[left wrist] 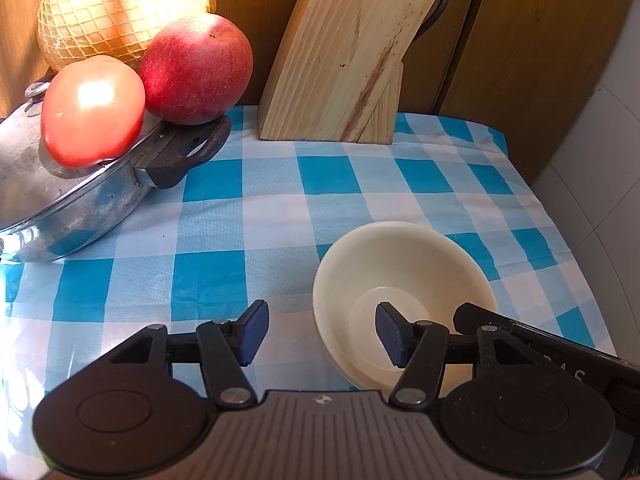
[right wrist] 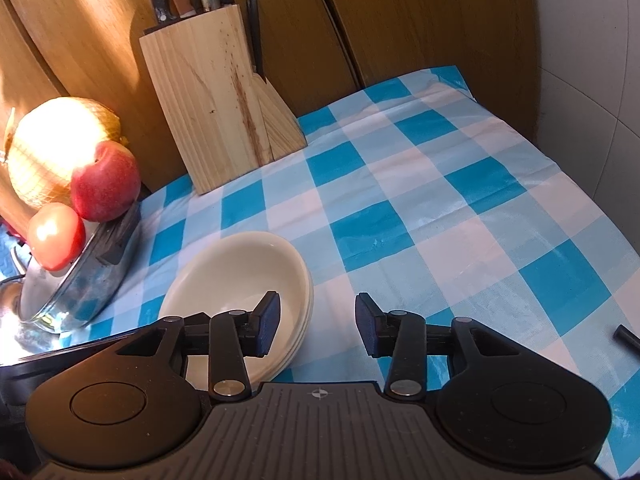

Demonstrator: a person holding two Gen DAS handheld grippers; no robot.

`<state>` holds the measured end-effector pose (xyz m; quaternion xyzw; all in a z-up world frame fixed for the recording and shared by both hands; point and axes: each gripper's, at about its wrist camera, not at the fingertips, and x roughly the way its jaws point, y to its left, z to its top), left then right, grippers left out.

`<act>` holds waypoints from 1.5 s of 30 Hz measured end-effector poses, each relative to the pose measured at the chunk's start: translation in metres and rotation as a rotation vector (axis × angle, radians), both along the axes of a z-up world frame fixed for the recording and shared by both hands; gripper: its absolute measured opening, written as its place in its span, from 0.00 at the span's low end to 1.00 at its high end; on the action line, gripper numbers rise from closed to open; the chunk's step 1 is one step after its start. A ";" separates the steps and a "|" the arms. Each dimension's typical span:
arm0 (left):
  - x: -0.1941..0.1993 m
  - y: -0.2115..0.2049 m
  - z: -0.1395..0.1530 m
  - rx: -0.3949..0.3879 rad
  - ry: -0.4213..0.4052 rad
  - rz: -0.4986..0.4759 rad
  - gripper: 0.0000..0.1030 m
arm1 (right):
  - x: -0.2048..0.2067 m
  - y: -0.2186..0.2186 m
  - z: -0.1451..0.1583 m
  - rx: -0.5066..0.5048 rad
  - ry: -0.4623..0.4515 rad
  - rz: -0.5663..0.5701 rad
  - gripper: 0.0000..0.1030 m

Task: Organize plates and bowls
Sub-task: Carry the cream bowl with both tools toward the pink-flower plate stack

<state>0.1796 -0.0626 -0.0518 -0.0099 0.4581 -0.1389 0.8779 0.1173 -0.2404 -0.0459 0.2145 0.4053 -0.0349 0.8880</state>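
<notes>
A stack of cream bowls [left wrist: 404, 276] sits on the blue-and-white checked tablecloth [left wrist: 248, 208]. In the left wrist view my left gripper [left wrist: 322, 334] is open, its right finger over the bowl's inside and its left finger outside the rim. In the right wrist view the same stacked bowls [right wrist: 236, 272] lie at lower left. My right gripper [right wrist: 318, 328] is open, its left finger over the bowl's inside and its right finger outside over the cloth. Part of the right gripper shows in the left wrist view at the bowl's right side.
A wooden knife block [left wrist: 340, 64] stands at the back against the wooden wall. A metal lidded pan [left wrist: 80, 196] at the left carries a tomato [left wrist: 92, 112], a red apple [left wrist: 196, 68] and a netted melon [left wrist: 120, 4]. The cloth's right edge [right wrist: 600, 216] meets white tiles. A small dark object [right wrist: 626, 338] lies at far right.
</notes>
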 end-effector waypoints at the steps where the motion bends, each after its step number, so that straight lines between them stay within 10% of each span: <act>1: 0.000 0.000 0.000 -0.001 0.002 0.001 0.51 | 0.001 0.000 -0.001 0.004 0.003 -0.002 0.48; 45: 0.001 -0.012 0.004 -0.008 -0.039 -0.057 0.21 | 0.016 0.007 -0.015 0.103 0.053 0.050 0.19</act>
